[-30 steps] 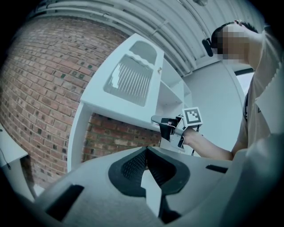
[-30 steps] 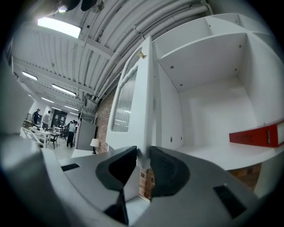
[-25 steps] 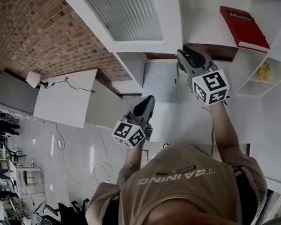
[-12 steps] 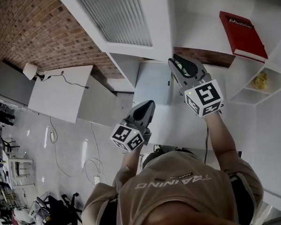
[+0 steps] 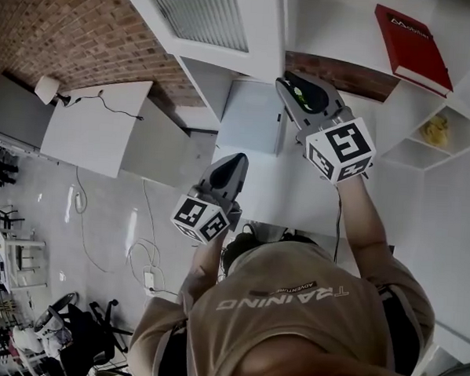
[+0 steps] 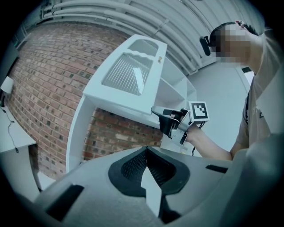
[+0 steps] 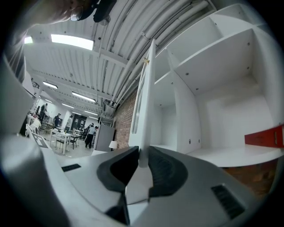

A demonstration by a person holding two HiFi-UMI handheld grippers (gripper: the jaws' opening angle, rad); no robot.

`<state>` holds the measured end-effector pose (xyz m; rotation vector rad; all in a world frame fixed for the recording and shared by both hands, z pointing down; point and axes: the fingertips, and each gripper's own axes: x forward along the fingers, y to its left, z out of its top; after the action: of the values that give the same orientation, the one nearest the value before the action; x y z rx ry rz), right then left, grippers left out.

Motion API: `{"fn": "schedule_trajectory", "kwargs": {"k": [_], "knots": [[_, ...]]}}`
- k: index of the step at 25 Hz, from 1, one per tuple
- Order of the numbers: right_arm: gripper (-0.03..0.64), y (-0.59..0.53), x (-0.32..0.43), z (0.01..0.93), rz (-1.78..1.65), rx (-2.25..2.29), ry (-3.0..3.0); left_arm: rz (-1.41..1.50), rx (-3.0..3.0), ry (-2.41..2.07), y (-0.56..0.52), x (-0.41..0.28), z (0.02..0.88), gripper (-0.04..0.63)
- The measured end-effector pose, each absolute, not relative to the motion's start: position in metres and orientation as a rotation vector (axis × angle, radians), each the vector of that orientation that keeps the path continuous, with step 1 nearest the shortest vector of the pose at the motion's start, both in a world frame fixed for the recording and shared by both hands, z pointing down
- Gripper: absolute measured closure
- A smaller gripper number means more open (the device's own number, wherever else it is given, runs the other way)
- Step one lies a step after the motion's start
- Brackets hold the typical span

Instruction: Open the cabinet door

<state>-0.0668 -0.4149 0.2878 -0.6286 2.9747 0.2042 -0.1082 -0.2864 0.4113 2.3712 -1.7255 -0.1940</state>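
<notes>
The cabinet (image 5: 345, 32) is white with open shelves. Its door (image 5: 262, 43) hangs at the cabinet's left side in the head view, already swung part way out from the front.

The door is a tall white frame around a ribbed, frosted pane (image 5: 201, 12). I judge it stiff and fairly light. It should swing freely on its hinges, and the painted frame looks smooth enough to slip under a weak grip. The pane looks fragile, so the hold belongs on the frame's free edge, far from the hinges.

The right claw (image 7: 143, 162) is there now. Its jaws are closing with the door's thin edge (image 7: 148, 88) between the pads, which do not seem clamped on it yet.

The left claw (image 6: 146, 165) is clenched and empty, and hangs well apart from the door, below it in the head view.
</notes>
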Motion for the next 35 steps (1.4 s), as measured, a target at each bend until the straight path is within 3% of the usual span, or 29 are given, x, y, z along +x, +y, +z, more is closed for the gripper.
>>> {"fn": "schedule_trajectory", "kwargs": {"k": [23, 35], "knots": [[0.548, -0.339, -0.084, 0.288, 0.127, -1.150, 2.888, -0.291, 2.468, -1.478, -0.202, -0.221, 0.418, 0.588], [0.551, -0.279, -0.115, 0.286, 0.129, -1.214, 2.841, -0.257, 2.615, -1.337, -0.170, -0.239, 0.410, 0.588]]}}
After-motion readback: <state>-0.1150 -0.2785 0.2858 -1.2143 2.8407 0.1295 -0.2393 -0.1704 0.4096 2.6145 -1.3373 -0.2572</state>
